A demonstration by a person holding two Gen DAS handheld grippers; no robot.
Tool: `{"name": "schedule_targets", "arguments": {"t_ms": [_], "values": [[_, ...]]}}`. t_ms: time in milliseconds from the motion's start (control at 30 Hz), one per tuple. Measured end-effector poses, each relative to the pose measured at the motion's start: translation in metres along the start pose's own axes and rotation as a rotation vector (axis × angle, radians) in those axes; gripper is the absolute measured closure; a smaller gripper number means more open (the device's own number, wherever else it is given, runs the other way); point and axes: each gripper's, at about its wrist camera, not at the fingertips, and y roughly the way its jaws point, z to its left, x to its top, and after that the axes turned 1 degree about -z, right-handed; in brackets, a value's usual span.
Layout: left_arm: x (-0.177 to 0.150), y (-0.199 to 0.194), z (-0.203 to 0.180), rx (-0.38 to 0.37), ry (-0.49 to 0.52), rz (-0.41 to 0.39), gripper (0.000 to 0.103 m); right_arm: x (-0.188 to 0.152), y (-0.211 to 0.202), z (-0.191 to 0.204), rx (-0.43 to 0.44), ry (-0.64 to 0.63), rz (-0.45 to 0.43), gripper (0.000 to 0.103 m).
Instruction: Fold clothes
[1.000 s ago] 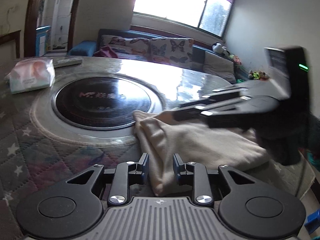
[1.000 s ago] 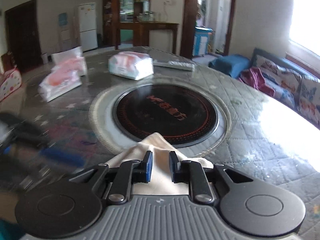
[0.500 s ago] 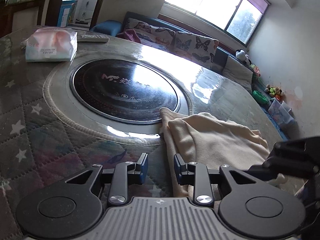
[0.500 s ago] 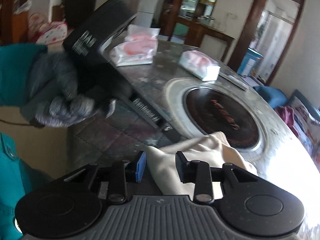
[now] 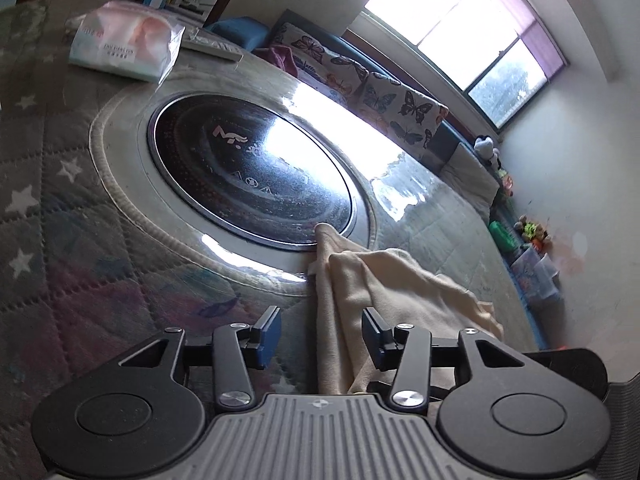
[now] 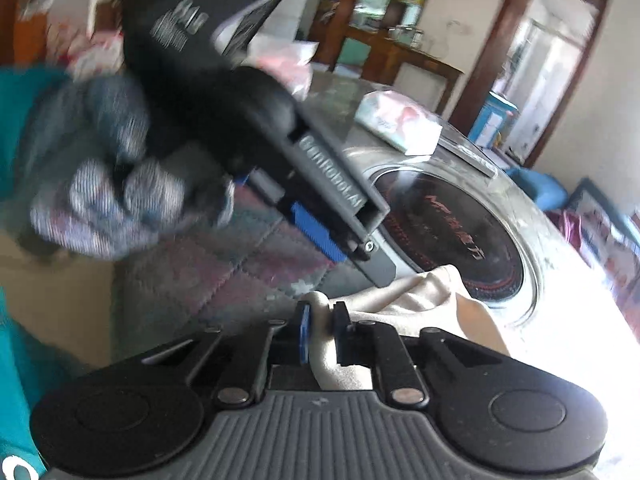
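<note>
A cream garment [image 5: 384, 292] lies bunched on the quilted table beside the black round cooktop [image 5: 248, 176]. My left gripper [image 5: 321, 330] is open, its jaws wide apart on either side of the garment's near edge. In the right wrist view, my right gripper [image 6: 320, 326] is shut on a fold of the cream garment [image 6: 432, 304] near the table's front edge. The left gripper's body [image 6: 256, 128], held by a gloved hand [image 6: 112, 184], hangs just above and left of it.
A tissue pack [image 5: 124, 44] and a remote [image 5: 212, 46] lie beyond the cooktop; more tissue packs [image 6: 400, 120] sit farther back. A sofa with butterfly cushions [image 5: 380, 92] runs along the window wall. Toys and boxes [image 5: 532, 264] are on the floor at right.
My left gripper has opened wider and drawn close over the garment's edge. My right gripper has closed on a fold of the garment.
</note>
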Motion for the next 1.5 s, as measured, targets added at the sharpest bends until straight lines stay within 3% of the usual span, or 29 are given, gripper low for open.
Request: {"name": "schedule_targets", "arguments": {"t_ms": [200, 533, 667, 833, 967, 1200, 1300, 1400, 1500], "values": [[0.006, 0.012, 0.001, -0.065, -0.138, 0.012, 0.048, 0.005, -0.024, -0.029, 0.028, 0.152, -0.061, 0.094], [0.006, 0.041, 0.008, -0.147, -0.368, 0.053, 0.051, 0.0, -0.04, -0.044, 0.042, 0.209, -0.116, 0.095], [0.006, 0.049, 0.012, -0.14, -0.381, 0.069, 0.084, -0.004, -0.039, -0.038, 0.057, 0.189, -0.109, 0.094], [0.006, 0.051, 0.016, -0.114, -0.363, 0.069, 0.088, -0.015, -0.045, -0.039, 0.05, 0.223, -0.112, 0.089], [0.007, 0.049, 0.013, -0.104, -0.33, 0.064, 0.088, -0.036, -0.064, -0.052, -0.003, 0.319, -0.115, 0.088], [0.006, 0.047, 0.005, -0.08, -0.256, 0.05, 0.088, -0.105, -0.088, -0.111, -0.324, 0.572, -0.056, 0.087], [0.006, 0.048, 0.003, -0.069, -0.233, 0.047, 0.088, -0.134, -0.089, -0.136, -0.405, 0.686, -0.044, 0.085], [0.007, 0.048, 0.0, -0.057, -0.203, 0.045, 0.088, -0.159, -0.087, -0.158, -0.42, 0.8, -0.041, 0.084], [0.006, 0.05, -0.008, -0.042, -0.171, 0.042, 0.088, -0.176, -0.084, -0.17, -0.411, 0.862, -0.054, 0.074]]}}
